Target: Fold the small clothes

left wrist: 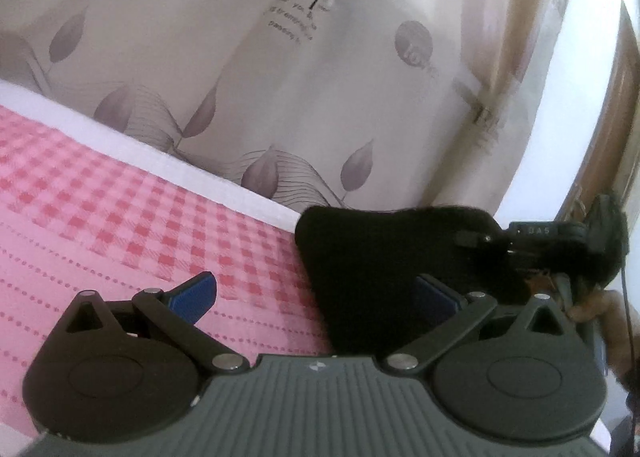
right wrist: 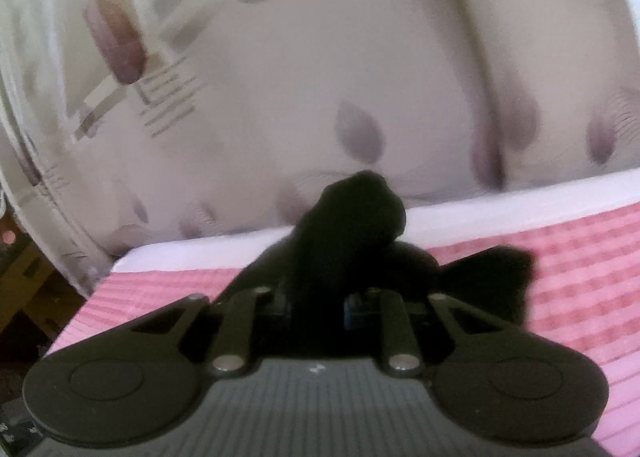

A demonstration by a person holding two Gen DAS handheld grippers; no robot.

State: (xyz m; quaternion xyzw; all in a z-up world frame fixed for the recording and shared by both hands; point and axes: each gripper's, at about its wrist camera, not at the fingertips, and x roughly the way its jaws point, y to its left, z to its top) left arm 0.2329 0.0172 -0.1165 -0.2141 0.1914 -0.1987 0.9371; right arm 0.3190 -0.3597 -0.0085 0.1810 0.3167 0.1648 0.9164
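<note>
A small black garment [left wrist: 372, 253] lies on the pink checked cloth [left wrist: 120, 217] at the right of the left wrist view. My left gripper [left wrist: 316, 293] is open, its blue pads [left wrist: 196, 293] spread wide, the right one against the garment's edge. My right gripper [left wrist: 560, 241] shows there at the garment's far right corner. In the right wrist view my right gripper [right wrist: 316, 305] is shut on the black garment [right wrist: 356, 225], which bunches up between the fingers and trails to the right.
A cream curtain [left wrist: 280, 57] with leaf print hangs behind the white edge [left wrist: 200, 173] of the surface. A wooden door frame [left wrist: 616, 97] stands at the right. Dark furniture [right wrist: 24, 277] sits left of the surface.
</note>
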